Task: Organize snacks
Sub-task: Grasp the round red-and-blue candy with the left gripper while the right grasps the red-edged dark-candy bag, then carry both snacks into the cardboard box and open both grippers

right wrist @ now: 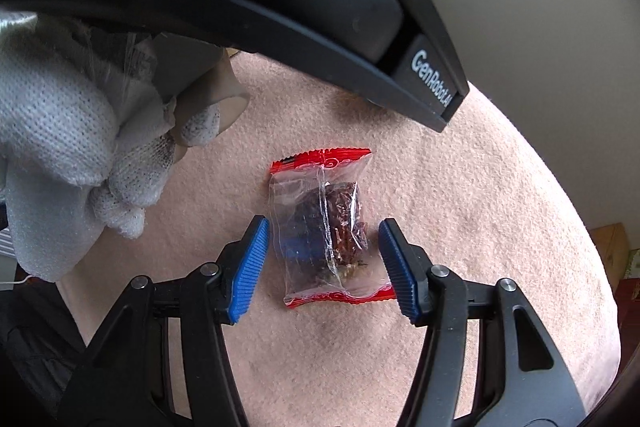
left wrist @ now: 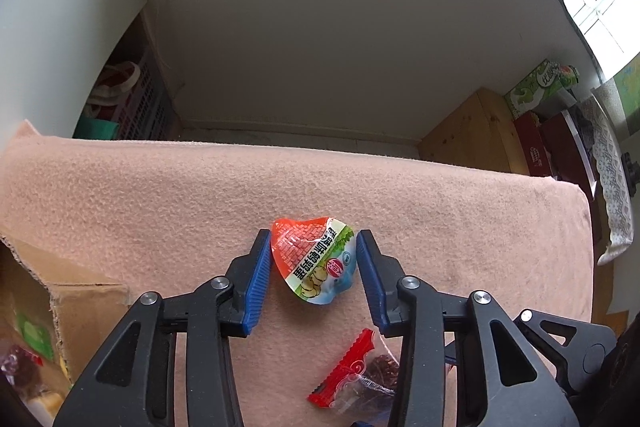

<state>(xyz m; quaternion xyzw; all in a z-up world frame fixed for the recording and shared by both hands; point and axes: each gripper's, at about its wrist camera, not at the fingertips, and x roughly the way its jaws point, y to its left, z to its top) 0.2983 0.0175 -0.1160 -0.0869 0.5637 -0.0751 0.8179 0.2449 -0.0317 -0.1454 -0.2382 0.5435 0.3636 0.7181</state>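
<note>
A: What lies around the two snacks?

B: Both sit on a pink fleecy cloth (left wrist: 160,187) spread over the table. At the cloth's left edge in the left wrist view stands an open cardboard box (left wrist: 76,303) with packets inside, too blurred to name. Behind the table are a pale wall, a slatted crate (left wrist: 144,103) with a bag in it, a wooden cabinet (left wrist: 476,131) and cartons stacked to the right.

A: And the left gripper?

B: The left gripper (left wrist: 312,259) points down with its blue pads spread on either side of the orange and green packet (left wrist: 314,259). The left pad sits just at the packet's edge and the right pad stands a little clear; I see no squeeze on the wrapper.

A: The right one?

B: The right gripper (right wrist: 322,255) straddles the clear red-ended packet (right wrist: 322,227) holding something dark brown. Its pads are apart too, with cloth showing on both sides, though the right pad lies just at the lower red seam.

A: Anything in the way?

B: In the right wrist view the black body of the left gripper fills the top, and a white gloved hand (right wrist: 68,155) crowds the left. Only that view shows the hand; only the left view shows the box, the room, and the red-ended packet just below the orange one.
</note>
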